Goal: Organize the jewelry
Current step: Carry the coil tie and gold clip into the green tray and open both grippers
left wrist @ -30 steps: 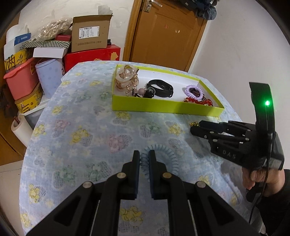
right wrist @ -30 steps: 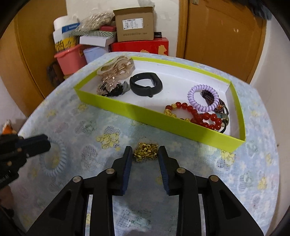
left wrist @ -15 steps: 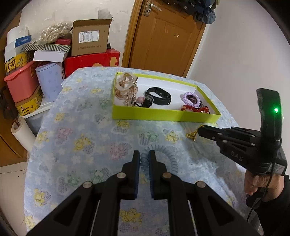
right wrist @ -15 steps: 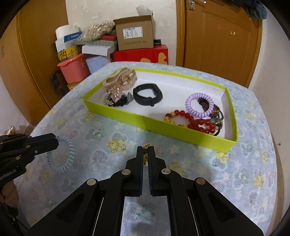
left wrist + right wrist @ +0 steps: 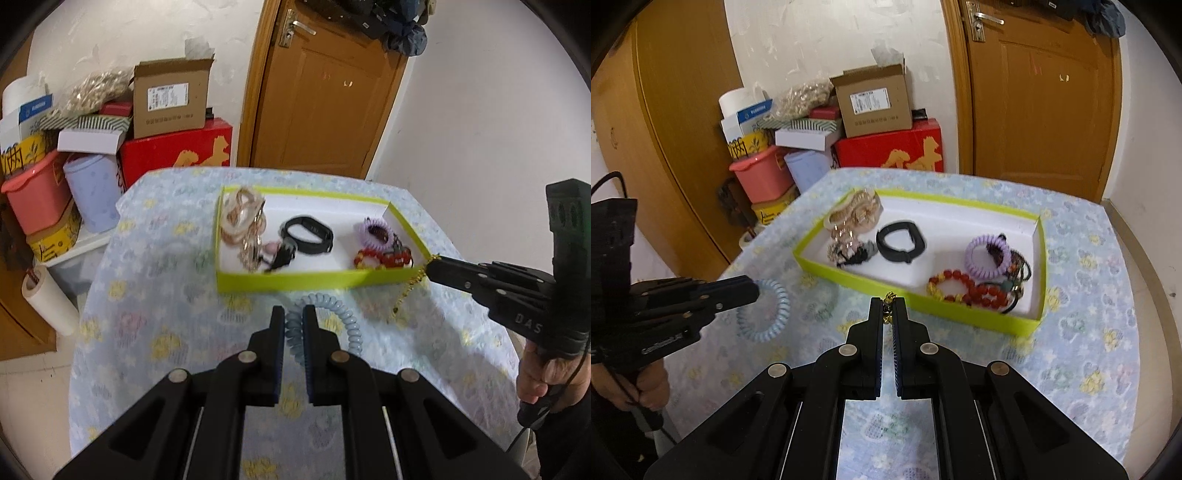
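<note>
My right gripper (image 5: 888, 308) is clamped on the gold chain (image 5: 408, 291), which dangles straight down just outside the green tray's (image 5: 314, 279) near wall. Left gripper (image 5: 293, 321) pinches the blue coil hair tie (image 5: 772, 310), its ring hanging tilted above open tablecloth (image 5: 1071, 350).

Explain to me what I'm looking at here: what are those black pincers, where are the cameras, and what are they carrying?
There is no robot here. A person holds a two-finger hand tool in each hand, and a wide-angle camera on each tool looks along its fingers. One picture comes from the left tool, the other from the right, so each also sees the other tool from the side.

The left gripper is shut on a pale blue spiral hair tie. The right gripper is shut on a gold chain, which dangles from its tip.

Both are over a table under a flowered tablecloth. On it sits a green-walled tray holding a black wristband, a purple spiral hair tie, a red bead bracelet and some gold-toned pieces. Boxes and tubs are stacked behind, near a wooden door.
</note>
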Tool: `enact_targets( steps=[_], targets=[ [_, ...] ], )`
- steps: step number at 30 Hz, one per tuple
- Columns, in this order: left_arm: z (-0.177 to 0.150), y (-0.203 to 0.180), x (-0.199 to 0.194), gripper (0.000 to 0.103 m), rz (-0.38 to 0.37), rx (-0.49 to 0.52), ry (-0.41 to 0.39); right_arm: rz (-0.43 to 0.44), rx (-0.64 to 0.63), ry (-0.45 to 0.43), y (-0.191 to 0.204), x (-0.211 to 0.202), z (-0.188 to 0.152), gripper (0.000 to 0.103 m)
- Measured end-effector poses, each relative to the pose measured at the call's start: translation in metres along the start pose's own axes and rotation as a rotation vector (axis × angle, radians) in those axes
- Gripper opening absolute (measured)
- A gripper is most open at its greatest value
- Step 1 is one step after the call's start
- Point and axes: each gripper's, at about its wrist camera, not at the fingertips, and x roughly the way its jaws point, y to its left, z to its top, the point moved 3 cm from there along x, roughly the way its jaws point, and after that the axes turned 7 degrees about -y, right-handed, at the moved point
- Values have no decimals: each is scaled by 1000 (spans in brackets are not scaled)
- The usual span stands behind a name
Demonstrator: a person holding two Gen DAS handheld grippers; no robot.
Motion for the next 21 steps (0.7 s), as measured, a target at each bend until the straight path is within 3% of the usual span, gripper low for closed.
enact_targets(
  steps=[10,21],
  targets=[
    [53,-7,23,10,13,51,-38,-3,12,-51,-25,1,50,4],
    [97,-8,81,10,17,69,-24,8,65,-42,-65,46,91,4]
  ],
)
